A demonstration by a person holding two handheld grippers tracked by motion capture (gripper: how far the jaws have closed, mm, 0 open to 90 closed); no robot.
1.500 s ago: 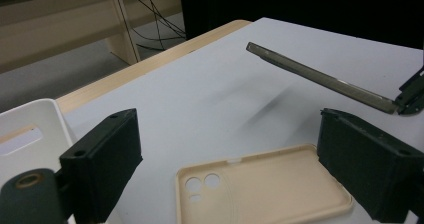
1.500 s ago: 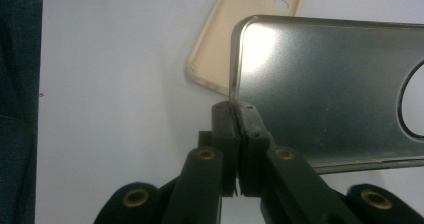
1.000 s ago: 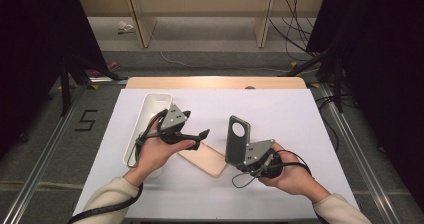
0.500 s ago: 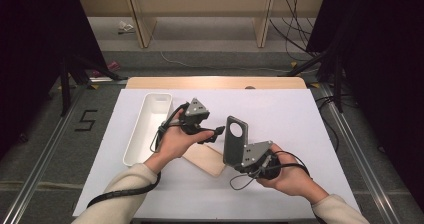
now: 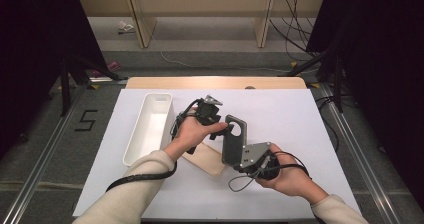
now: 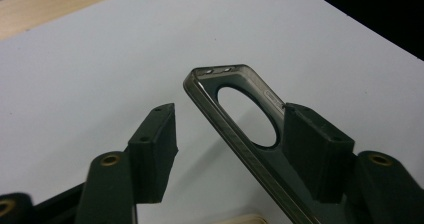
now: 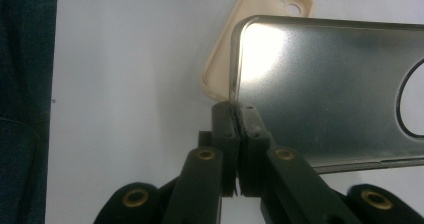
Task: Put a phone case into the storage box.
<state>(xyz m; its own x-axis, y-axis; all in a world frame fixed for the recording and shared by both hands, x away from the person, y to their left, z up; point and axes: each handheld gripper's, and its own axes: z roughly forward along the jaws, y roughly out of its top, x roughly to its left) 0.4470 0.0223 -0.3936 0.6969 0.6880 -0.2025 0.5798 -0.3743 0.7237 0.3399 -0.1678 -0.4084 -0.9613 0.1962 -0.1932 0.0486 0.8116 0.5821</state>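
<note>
One dark phone case (image 5: 234, 139) stands upright between both tools, thin, light and flexible; grip its rim, not the camera hole. Right gripper (image 7: 235, 119) pinches its lower corner, jaws pressed together. Left gripper (image 6: 227, 129) straddles its top end, jaws just closing, not yet touching. A beige case (image 7: 250, 39) lies beyond.

A white bin (image 5: 150, 126) lies on the white table (image 5: 300, 124).

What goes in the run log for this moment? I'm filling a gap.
right gripper: shut on dark phone case | left gripper: jaws closing around case top, pads not yet pressing | beige case: on table
</note>
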